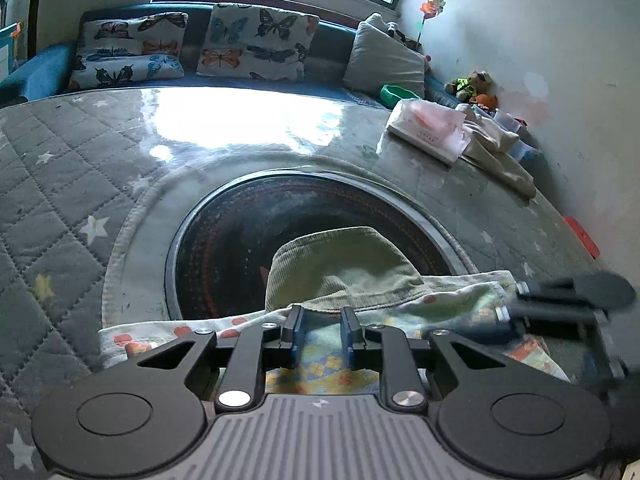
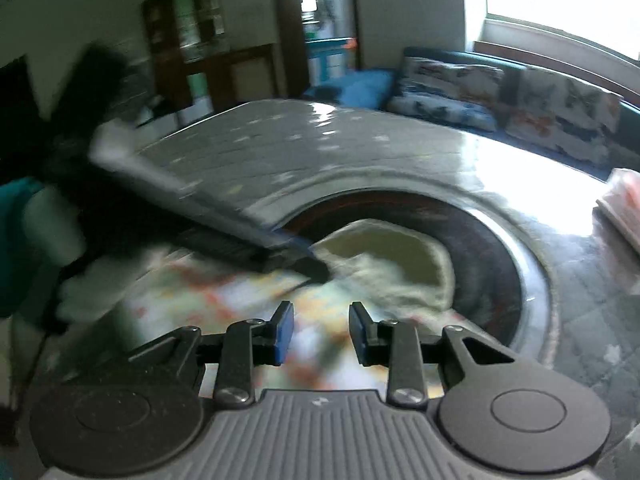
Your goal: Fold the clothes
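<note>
Landmark: the round dark glass panel (image 1: 224,248) set into your quilted star-print desk (image 1: 60,184).

- Butterfly cushions (image 1: 256,44): beyond the panel, against the window wall.
- Your left tool (image 1: 322,318): at the panel's near edge, jaws a little apart, above the green corduroy garment's (image 1: 340,264) hem; whether the pads pinch cloth, I cannot tell.
- Green corduroy garment: lying over the panel's near part, on a patterned cloth (image 1: 320,368) with orange dots.
- Your right tool (image 2: 322,326): near side of the panel, jaws apart over the patterned cloth, nothing seen between them.
- Pink packet (image 1: 430,126): far right of the panel.
</note>
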